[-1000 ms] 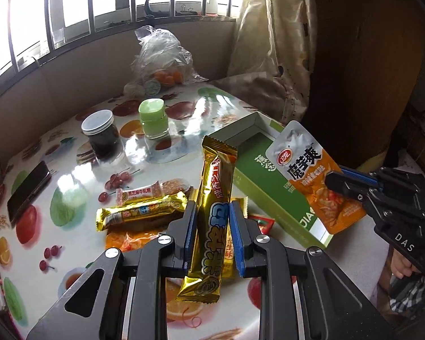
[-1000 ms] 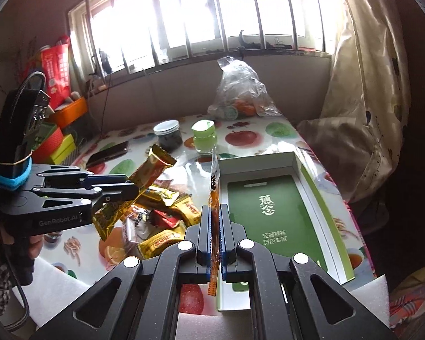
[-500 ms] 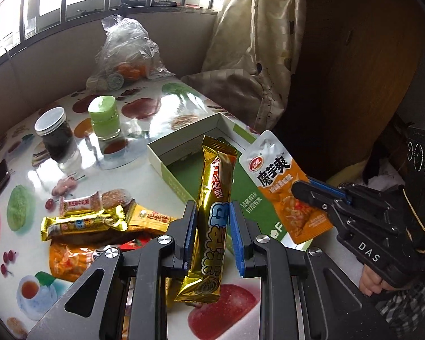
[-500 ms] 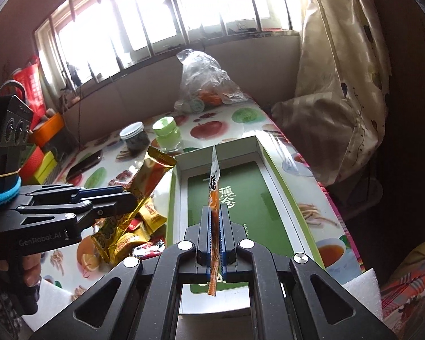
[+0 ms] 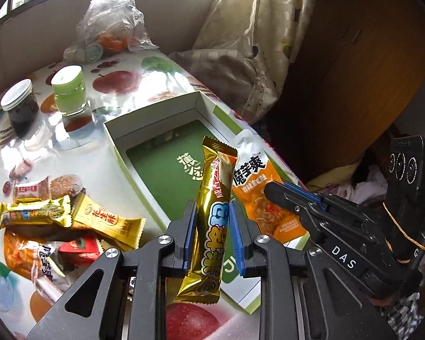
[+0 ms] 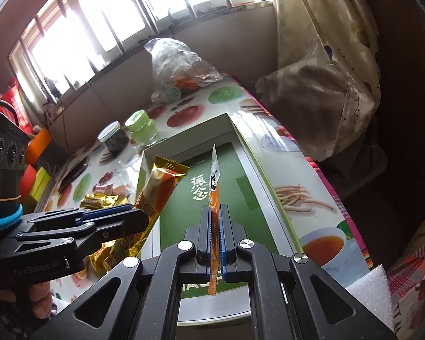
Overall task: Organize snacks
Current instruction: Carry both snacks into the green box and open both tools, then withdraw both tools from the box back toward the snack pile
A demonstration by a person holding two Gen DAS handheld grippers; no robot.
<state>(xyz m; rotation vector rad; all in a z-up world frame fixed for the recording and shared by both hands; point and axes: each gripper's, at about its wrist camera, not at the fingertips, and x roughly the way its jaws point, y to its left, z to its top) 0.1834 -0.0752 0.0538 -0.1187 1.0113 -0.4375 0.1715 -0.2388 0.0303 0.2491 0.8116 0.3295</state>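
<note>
My left gripper [image 5: 211,212] is shut on a long gold snack bar [image 5: 214,187], which stands nearly upright over the near end of the open green box [image 5: 161,153]. My right gripper [image 6: 214,212] is shut on a flat orange snack pouch [image 6: 214,187], seen edge-on here; in the left wrist view the orange pouch [image 5: 257,198] hangs just right of the bar, pinched by the right gripper [image 5: 272,189]. The left gripper [image 6: 143,216] and its gold bar [image 6: 158,189] show at the box's left side. Loose snacks [image 5: 70,218] lie heaped on the table left of the box.
A dark jar [image 5: 19,107] and a green-lidded jar [image 5: 69,90] stand behind the box, a clear plastic bag [image 5: 110,25] beyond them. A curtain [image 5: 252,42] hangs at the table's far right edge. A phone [image 6: 73,170] lies on the fruit-print tablecloth [image 5: 144,85].
Both grippers have moved over toward the green box and lower, each still holding its snack; the box now lies right beneath the bar and pouch.
</note>
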